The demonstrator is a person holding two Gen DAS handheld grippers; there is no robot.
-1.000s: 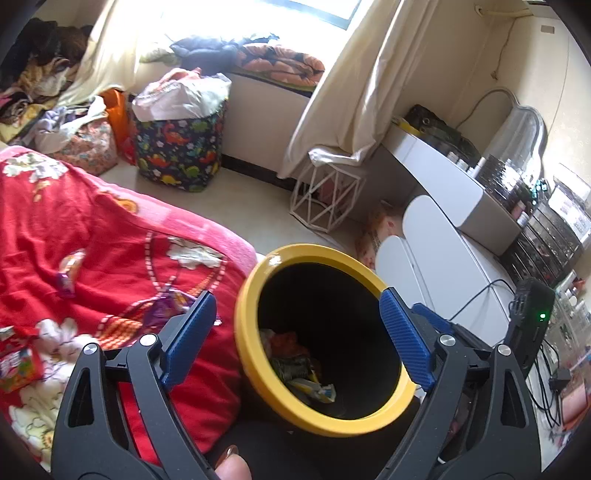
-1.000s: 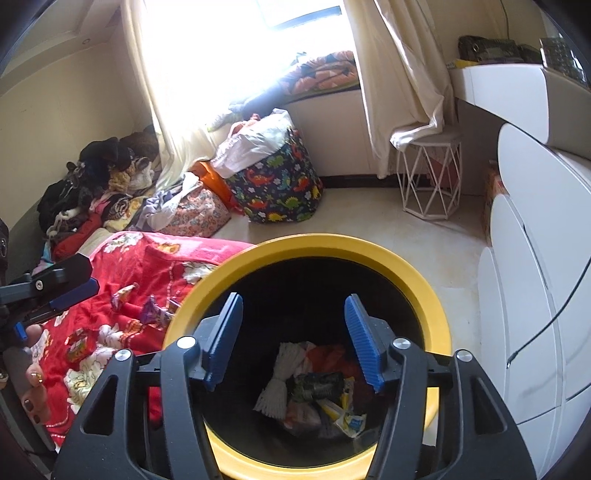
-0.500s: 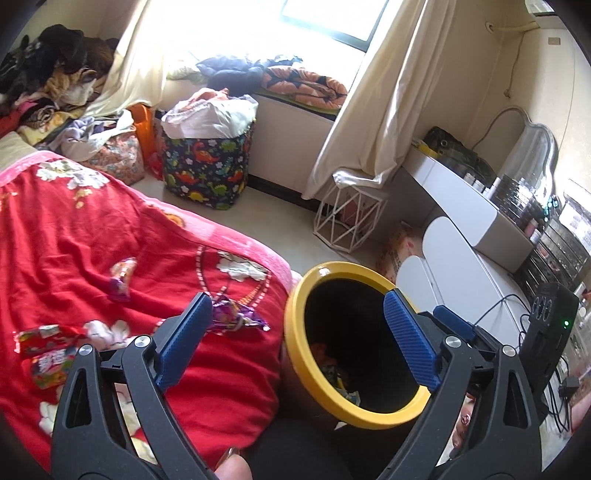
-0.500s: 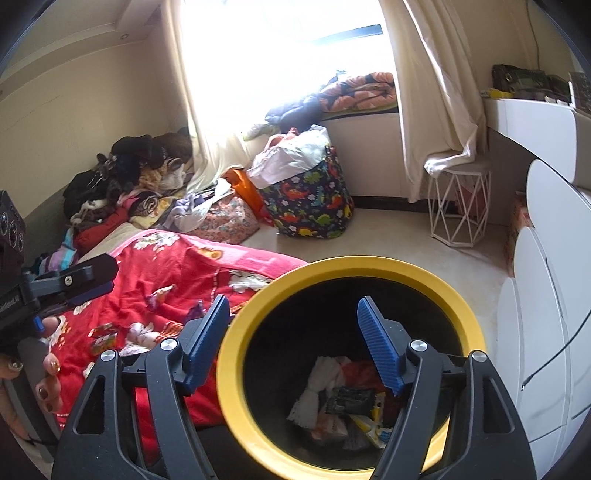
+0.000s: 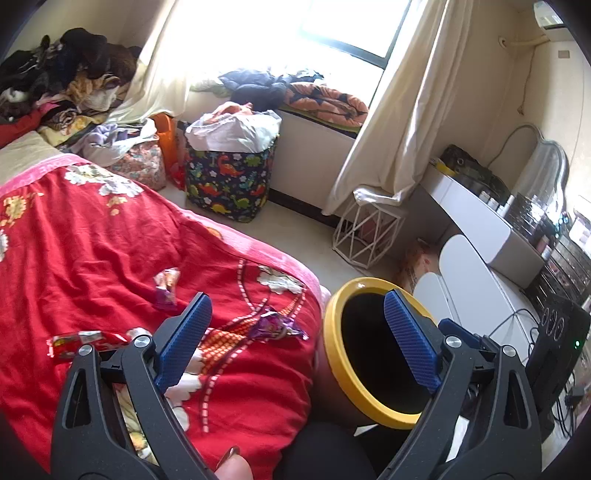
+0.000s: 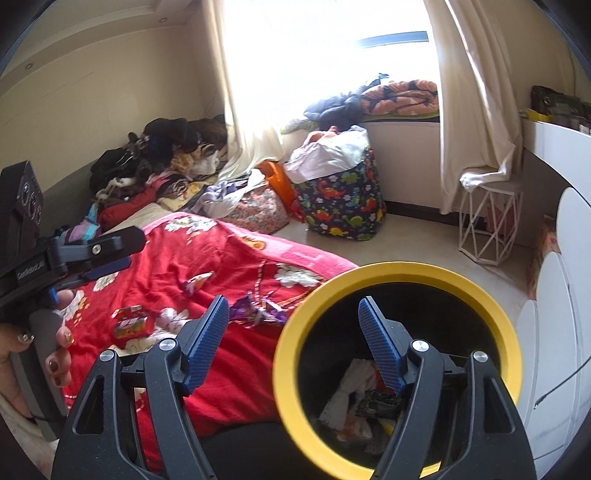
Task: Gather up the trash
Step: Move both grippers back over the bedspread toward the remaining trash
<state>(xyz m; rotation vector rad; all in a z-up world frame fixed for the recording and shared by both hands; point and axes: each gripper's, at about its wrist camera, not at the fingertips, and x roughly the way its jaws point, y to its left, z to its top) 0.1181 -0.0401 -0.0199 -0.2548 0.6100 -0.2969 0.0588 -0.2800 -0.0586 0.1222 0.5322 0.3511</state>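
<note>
Two tools [image 5: 295, 328] [image 6: 293, 332] gaping (both empty), purple wrapper [image 5: 275, 326] between left tips.

The trash bin [image 5: 334, 347] interior is lost in shadow in the left wrist view, and its near rim is covered by 1 finger. In the right wrist view the bin's contents [image 6: 364, 402] are partly masked by the right gripper [image 6: 291, 343]; print on the red wrapper [image 6: 129, 325] is too small to be read

Sunlit window [image 5: 332, 26], cream curtains [image 5: 417, 110], pale floor [image 5: 295, 232], white wire stool [image 5: 365, 236] beside white desk [image 5: 480, 218].
</note>
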